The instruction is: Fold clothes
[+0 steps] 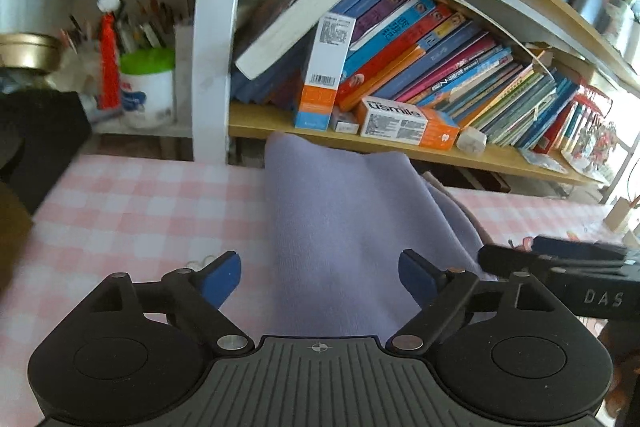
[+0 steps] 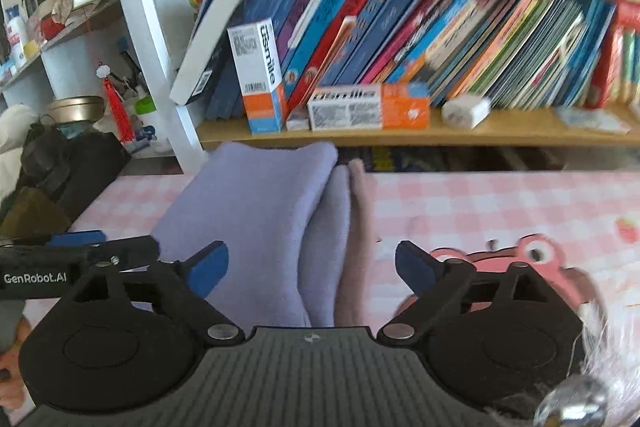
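A lilac garment [image 1: 340, 227] lies folded in a long strip on the pink checked tablecloth [image 1: 140, 195], reaching back to the bookshelf. My left gripper [image 1: 320, 281] hovers over its near end, blue pads wide apart and pressing on nothing. In the right wrist view the same lilac garment [image 2: 256, 211] shows stacked folds, with a pinkish layer [image 2: 358, 227] along its right side. My right gripper [image 2: 312, 269] stands open above that near end, nothing gripped. The other gripper's fingers [image 2: 76, 247] come in from the left.
A wooden shelf [image 1: 400, 143] with leaning books and toothpaste boxes [image 1: 404, 123] runs behind the table. A white shelf post [image 1: 216, 39] stands at back left, with a black object [image 1: 36, 135] at the left edge. A pink cartoon print [image 2: 512, 267] marks the tablecloth at right.
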Action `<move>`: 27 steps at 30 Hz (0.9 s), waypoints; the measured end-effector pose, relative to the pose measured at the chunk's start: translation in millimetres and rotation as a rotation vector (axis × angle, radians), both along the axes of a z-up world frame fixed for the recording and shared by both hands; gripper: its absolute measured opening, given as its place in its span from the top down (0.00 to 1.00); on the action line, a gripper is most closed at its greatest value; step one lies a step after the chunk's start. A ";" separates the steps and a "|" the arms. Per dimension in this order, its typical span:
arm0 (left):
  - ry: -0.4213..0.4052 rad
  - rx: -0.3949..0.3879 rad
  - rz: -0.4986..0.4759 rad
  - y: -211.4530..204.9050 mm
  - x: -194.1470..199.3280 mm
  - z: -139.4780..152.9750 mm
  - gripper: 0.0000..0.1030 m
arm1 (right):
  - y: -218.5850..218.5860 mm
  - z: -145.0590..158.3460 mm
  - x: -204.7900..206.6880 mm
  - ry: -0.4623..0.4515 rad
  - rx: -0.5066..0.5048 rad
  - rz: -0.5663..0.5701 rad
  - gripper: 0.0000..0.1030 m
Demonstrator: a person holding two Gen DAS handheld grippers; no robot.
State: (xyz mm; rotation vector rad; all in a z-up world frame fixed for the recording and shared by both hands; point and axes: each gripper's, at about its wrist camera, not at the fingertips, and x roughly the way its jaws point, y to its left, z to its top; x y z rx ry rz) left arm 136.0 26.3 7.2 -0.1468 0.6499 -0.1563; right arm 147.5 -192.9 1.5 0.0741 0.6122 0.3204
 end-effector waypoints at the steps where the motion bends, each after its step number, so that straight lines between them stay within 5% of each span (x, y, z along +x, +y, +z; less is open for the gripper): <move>1: -0.001 0.002 0.004 -0.4 -5.1 1.2 0.14 | 0.8 2.3 -6.6 -0.012 -0.020 -0.008 0.09; 15: 0.028 0.028 0.040 -10.3 -64.4 0.9 0.14 | 4.2 -2.2 -78.7 0.007 -0.084 -0.086 0.05; 19: 0.059 0.038 0.043 -15.0 -81.2 -6.0 0.07 | 3.9 -7.0 -98.0 0.008 -0.109 -0.098 0.05; 27: 0.068 0.139 0.100 -23.3 -108.0 -12.9 0.06 | 1.5 -12.4 -127.2 -0.001 -0.148 -0.140 0.05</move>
